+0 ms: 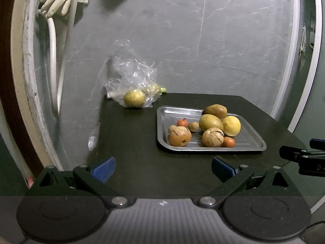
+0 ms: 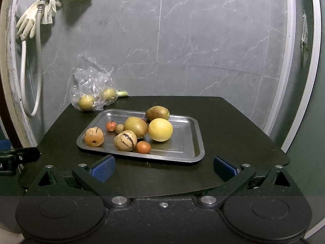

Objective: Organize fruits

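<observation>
Fruits (image 2: 130,132) lay heaped on the tray (image 2: 189,142) at twelve o'clock from our spread, empty right hand-held gripper (image 2: 164,168), and we judged that nudging the round yellow one (image 2: 160,129) could send it rolling off the tabletop (image 2: 233,122).
</observation>
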### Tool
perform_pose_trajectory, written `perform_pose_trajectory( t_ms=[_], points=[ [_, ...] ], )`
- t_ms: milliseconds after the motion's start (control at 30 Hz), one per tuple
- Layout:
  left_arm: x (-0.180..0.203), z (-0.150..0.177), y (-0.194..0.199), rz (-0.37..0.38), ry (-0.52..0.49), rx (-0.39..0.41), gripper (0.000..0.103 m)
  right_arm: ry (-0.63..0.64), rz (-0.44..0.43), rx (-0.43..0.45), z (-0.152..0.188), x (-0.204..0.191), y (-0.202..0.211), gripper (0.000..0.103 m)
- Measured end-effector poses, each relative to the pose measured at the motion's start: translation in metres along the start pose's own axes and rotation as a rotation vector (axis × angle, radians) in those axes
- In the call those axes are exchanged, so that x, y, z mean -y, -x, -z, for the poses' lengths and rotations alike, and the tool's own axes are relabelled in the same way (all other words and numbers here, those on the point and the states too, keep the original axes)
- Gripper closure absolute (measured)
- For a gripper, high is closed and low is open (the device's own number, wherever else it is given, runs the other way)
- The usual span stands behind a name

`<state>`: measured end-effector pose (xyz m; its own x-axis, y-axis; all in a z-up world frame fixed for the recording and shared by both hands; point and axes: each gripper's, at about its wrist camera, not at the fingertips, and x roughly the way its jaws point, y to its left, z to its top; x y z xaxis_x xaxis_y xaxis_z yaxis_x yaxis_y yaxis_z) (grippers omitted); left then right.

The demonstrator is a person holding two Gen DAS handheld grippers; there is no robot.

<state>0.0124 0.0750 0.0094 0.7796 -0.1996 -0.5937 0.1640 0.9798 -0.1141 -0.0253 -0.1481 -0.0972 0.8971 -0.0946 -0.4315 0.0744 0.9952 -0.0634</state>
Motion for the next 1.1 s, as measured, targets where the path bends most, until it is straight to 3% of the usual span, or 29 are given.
perform_pose_trajectory(
  t_ms=[433, 767, 1100],
  points=[
    [0.002, -0.001, -0.006, -0.006, -0.018, -0.004, 0.001, 0.008, 0.003, -0.005, -0.002, 0.000, -0.003, 0.001],
    [0.010, -0.005, -0.007, -0.072, -0.069, -0.018, 0.001, 0.014, 0.008, 0.000, -0.003, 0.000, -0.004, 0.001],
    [0.011, -0.004, -0.006, -0.089, -0.086, -0.017, 0.001, 0.013, 0.006, -0.006, -0.003, -0.001, -0.004, 0.001]
  ],
)
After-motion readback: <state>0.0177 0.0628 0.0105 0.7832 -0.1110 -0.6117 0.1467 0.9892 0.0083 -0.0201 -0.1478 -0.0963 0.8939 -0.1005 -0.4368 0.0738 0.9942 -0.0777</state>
